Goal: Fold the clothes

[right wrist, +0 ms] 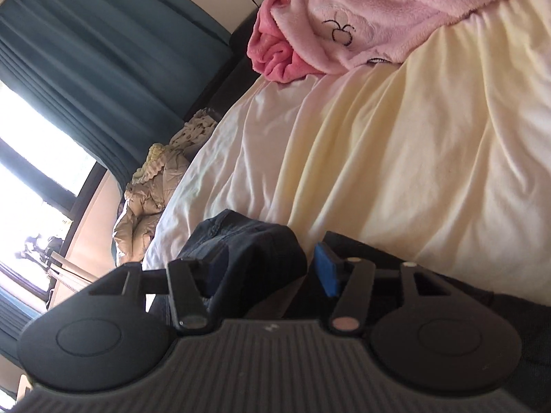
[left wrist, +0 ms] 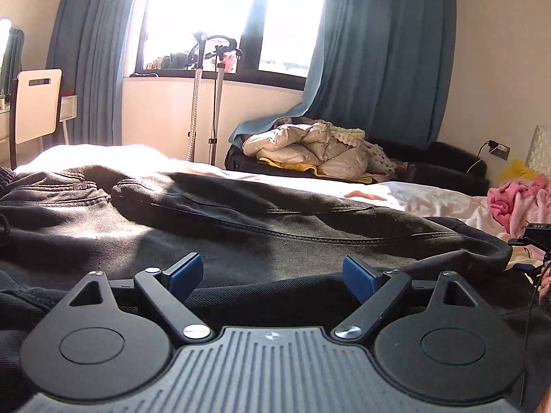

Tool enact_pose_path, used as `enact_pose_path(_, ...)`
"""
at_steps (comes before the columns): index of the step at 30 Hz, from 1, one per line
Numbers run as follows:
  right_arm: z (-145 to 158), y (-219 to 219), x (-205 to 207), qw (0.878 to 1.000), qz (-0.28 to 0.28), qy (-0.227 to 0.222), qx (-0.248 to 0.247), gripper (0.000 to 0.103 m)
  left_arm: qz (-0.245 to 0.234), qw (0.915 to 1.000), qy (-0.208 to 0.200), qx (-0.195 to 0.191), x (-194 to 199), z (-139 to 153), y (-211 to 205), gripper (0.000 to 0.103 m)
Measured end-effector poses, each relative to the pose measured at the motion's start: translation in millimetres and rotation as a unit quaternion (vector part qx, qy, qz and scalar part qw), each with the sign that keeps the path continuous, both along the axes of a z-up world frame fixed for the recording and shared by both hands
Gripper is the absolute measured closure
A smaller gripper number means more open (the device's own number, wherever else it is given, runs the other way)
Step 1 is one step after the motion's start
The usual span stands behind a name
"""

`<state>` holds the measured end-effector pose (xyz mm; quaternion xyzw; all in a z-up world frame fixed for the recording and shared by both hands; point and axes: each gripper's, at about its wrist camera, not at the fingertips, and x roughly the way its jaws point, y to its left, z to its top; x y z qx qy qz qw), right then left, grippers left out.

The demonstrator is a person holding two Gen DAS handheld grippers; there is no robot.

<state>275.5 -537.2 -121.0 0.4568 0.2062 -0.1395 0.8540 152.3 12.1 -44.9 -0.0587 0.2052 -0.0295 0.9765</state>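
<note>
Dark denim jeans (left wrist: 241, 220) lie spread across the bed, waistband and pocket at the left, in the left wrist view. My left gripper (left wrist: 273, 270) hovers low over them, jaws wide open with nothing between the blue pads (left wrist: 184, 275). In the right wrist view, a bunched end of the dark jeans (right wrist: 255, 241) bulges up between the fingers of my right gripper (right wrist: 268, 263). Its jaws stand partly apart. The right blue pad (right wrist: 327, 270) shows bare, a little clear of the cloth, so nothing is pinched.
The cream bed sheet (right wrist: 396, 155) stretches beyond the jeans. A pink fleece garment (right wrist: 361, 17) lies heaped at the bed's far end. Beyond the bed are a dark sofa with a beige puffer jacket (left wrist: 310, 148), a steamer stand (left wrist: 206, 103), a chair (left wrist: 36, 103) and blue curtains.
</note>
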Motion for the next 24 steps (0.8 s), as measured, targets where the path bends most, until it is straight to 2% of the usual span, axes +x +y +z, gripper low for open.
enact_pose_path(2,-1,6,15,0.999,0.032,0.008,0.002,0.047,0.002,0.9999,0.009,-0.006,3,-3,1,0.013)
enact_pose_path(5,-1,18,38,0.998,0.043,0.033,-0.014,0.047,0.003,0.9997,0.02,-0.011,7,-7,2,0.013)
enact_pose_path(8,5,28,56,0.995,0.021,0.068,-0.067,0.07,0.003,0.9997,0.023,-0.008,8,-12,0,0.013)
enact_pose_path(10,13,36,68,0.989,0.004,0.103,-0.107,0.092,0.002,0.9997,0.026,-0.001,8,-15,-3,0.013)
enact_pose_path(11,18,39,69,0.988,-0.005,0.1,-0.117,0.094,0.0,0.9996,0.027,0.0,8,-16,-3,0.013)
enact_pose_path(13,38,47,66,0.986,-0.021,0.064,-0.155,0.099,-0.004,0.9996,0.027,-0.004,6,-16,-4,0.013)
enact_pose_path(16,73,62,51,0.972,-0.03,-0.016,-0.234,0.1,-0.011,0.9997,0.022,-0.007,0,-15,-6,0.013)
enact_pose_path(17,79,63,48,0.968,-0.031,-0.021,-0.247,0.1,-0.012,0.9997,0.019,-0.004,-1,-14,-7,0.013)
enact_pose_path(19,69,56,44,0.969,-0.033,0.005,-0.246,0.1,-0.015,0.9998,0.014,0.0,-4,-13,-8,0.013)
enact_pose_path(24,5,28,27,0.974,-0.037,0.094,-0.203,0.099,-0.021,0.9997,0.008,0.01,-7,-14,-13,0.013)
